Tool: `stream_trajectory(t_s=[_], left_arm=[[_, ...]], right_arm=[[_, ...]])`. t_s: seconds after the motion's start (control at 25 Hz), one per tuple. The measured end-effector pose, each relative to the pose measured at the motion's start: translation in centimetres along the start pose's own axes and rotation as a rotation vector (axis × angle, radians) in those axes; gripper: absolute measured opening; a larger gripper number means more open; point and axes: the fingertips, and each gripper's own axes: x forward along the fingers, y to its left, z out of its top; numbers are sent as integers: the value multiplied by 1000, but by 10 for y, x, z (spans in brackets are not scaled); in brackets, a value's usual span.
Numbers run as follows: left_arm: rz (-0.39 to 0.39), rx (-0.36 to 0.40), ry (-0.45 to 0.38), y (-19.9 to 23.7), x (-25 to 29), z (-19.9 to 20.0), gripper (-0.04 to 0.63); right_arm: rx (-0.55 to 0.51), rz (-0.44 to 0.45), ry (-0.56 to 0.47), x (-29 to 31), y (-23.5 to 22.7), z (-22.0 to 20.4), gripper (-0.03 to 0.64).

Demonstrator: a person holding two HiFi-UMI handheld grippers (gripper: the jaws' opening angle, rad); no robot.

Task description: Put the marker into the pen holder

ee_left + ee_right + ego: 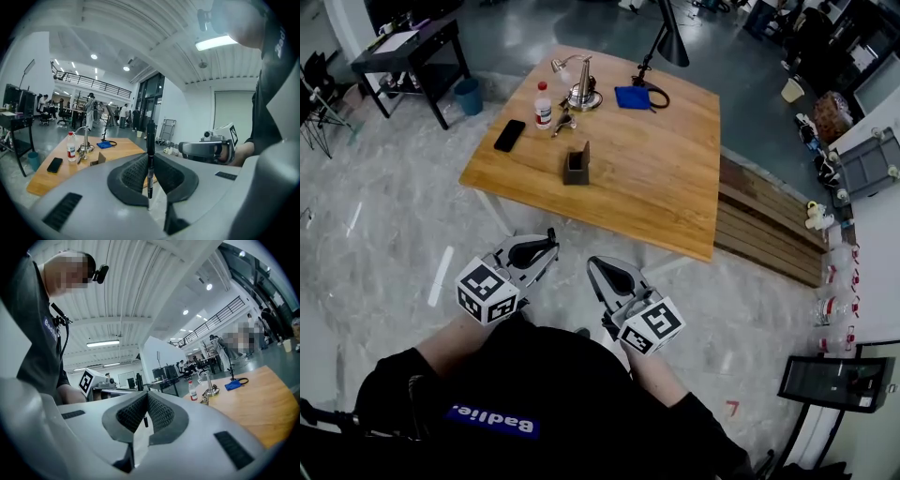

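Marker's in the grip, not in the holder yet

Rn the left hand-held gripper (150,163) is pinching a slim black marker (150,140) upright btwn its closed pads, so pickup's done imo. The right hand-held gripper (146,401) is sitting squeezed together w/ only a tiny dark stub in the seam, can't tell what. Both are hovering close to the person, well apart from the small dark box-shaped pen holder (576,167) standing on the light wooden surface (666,187). Still to do: carrying it over, lining up, dropping it in.
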Motion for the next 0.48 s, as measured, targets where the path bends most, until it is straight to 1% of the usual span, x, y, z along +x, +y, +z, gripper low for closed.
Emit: stream_trajectory(t_s=[0.12,0.24,0.36,0.48], left_arm=[[10,-47,3,0,11,-3,44],[4,-83,10,1,22,-5,44],[-16,-106,19,8,34,-6,44],[-51,-138,22,24,47,-7,44]], right_arm=[[9,10,12,-9,-8,-4,6],[11,13,18,-12,-14,-3,6],[12,5,29,-9,-21,-2,6],[10,-24,40,3,-35,-1,6]])
